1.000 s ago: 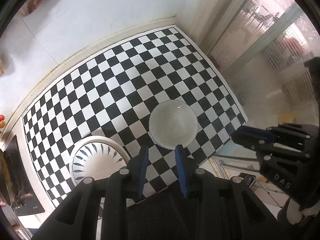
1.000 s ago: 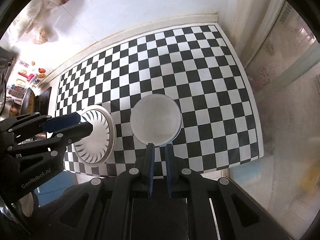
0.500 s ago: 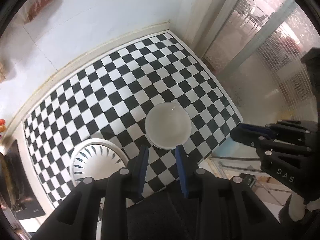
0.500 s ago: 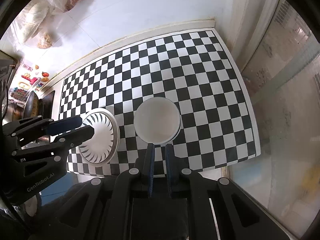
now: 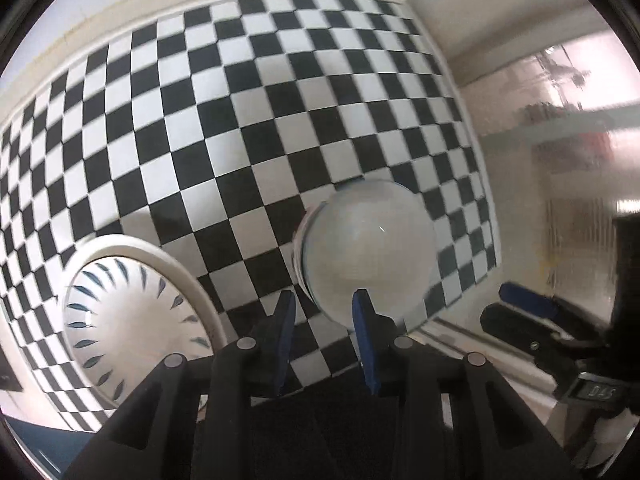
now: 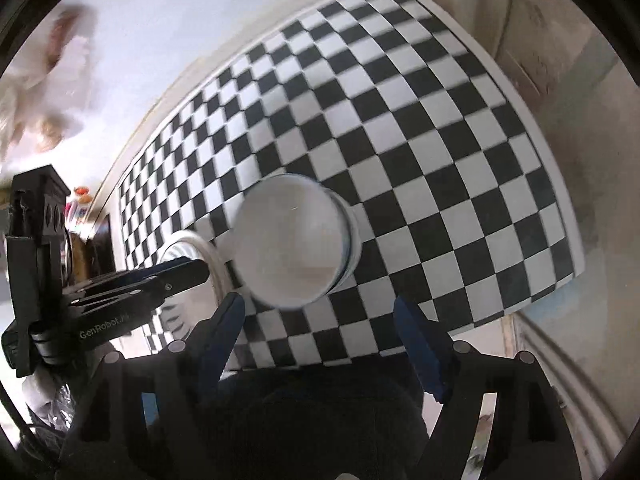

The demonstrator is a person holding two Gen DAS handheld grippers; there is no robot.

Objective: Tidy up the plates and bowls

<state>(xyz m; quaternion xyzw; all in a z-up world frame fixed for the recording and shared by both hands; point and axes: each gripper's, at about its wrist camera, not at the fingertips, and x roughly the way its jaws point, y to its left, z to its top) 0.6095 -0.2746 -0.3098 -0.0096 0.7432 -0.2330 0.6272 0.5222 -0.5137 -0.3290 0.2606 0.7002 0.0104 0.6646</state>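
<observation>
Bowl [image 6: 292, 240] near checkered mat's [image 6: 460, 184] edge

A home kitchen: checkered counter mat [image 5: 248, 128], plate [image 5: 132, 320], bowl [image 5: 368, 248].

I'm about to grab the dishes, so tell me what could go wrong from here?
The white bowl sits near the checkered mat's front edge; a nudge from the open right gripper could push it off. The patterned plate lies close beside the bowl, so they might knock together. Both views are blurred, so aim may be off.
</observation>
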